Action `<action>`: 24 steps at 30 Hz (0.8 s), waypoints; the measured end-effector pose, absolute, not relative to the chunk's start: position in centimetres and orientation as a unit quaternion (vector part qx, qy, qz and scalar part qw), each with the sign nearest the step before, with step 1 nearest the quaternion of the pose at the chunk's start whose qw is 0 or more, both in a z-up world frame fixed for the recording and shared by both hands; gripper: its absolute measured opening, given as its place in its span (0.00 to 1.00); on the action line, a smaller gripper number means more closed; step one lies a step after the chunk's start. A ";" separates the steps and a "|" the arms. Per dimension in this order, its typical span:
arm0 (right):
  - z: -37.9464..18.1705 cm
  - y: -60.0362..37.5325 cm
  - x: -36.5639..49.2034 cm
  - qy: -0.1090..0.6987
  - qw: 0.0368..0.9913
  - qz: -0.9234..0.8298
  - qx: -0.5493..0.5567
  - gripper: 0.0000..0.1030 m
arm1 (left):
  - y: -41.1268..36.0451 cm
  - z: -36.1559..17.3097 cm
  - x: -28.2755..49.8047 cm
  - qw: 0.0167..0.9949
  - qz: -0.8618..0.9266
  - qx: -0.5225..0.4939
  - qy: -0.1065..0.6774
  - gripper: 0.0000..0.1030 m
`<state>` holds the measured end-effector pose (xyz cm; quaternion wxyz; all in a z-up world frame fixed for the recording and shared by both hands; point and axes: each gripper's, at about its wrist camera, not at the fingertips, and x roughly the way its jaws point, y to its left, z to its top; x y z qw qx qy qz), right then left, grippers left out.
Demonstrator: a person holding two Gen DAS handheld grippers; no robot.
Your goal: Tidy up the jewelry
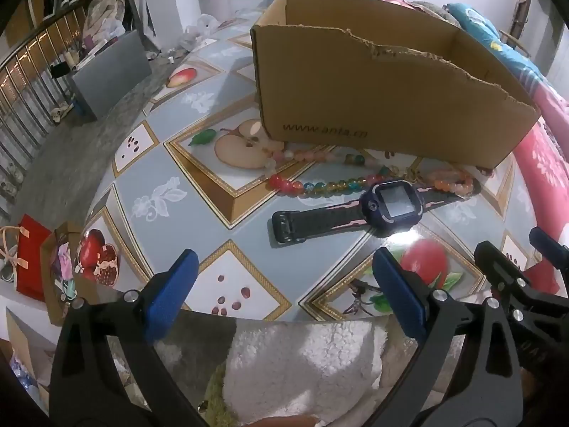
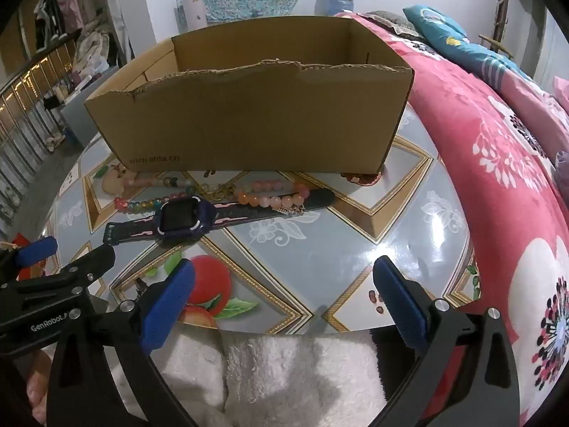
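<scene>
A dark purple smartwatch (image 1: 391, 204) (image 2: 185, 219) lies flat on the fruit-patterned table (image 1: 160, 192) (image 2: 338, 242). Behind it lie a multicoloured bead string (image 1: 320, 186) (image 2: 142, 204), a pink-orange bead bracelet (image 1: 451, 183) (image 2: 270, 195) resting on the watch strap, a pale bead strand (image 1: 302, 154) and a small gold chain (image 2: 217, 192). An open cardboard box (image 1: 373, 99) (image 2: 249, 124) with a torn front rim stands behind them. My left gripper (image 1: 284, 259) (image 2: 76, 249) hangs open near the table's front edge, short of the watch. My right gripper (image 2: 284, 265) (image 1: 512, 245) is open beside it, holding nothing.
A bed with a red floral quilt (image 2: 480, 142) borders the table on the right. White fluffy fabric (image 1: 302, 356) lies below the table's front edge. A red gift bag (image 1: 32, 259) sits on the floor at left, and a railing (image 1: 21, 82) runs beyond it.
</scene>
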<state>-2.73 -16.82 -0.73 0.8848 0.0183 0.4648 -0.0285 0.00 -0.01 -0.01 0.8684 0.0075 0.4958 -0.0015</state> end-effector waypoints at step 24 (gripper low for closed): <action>-0.5 -16.8 -2.6 0.464 0.885 -0.029 0.016 0.95 | 0.0 0.0 0.0 0.868 -0.002 0.007 0.497 0.92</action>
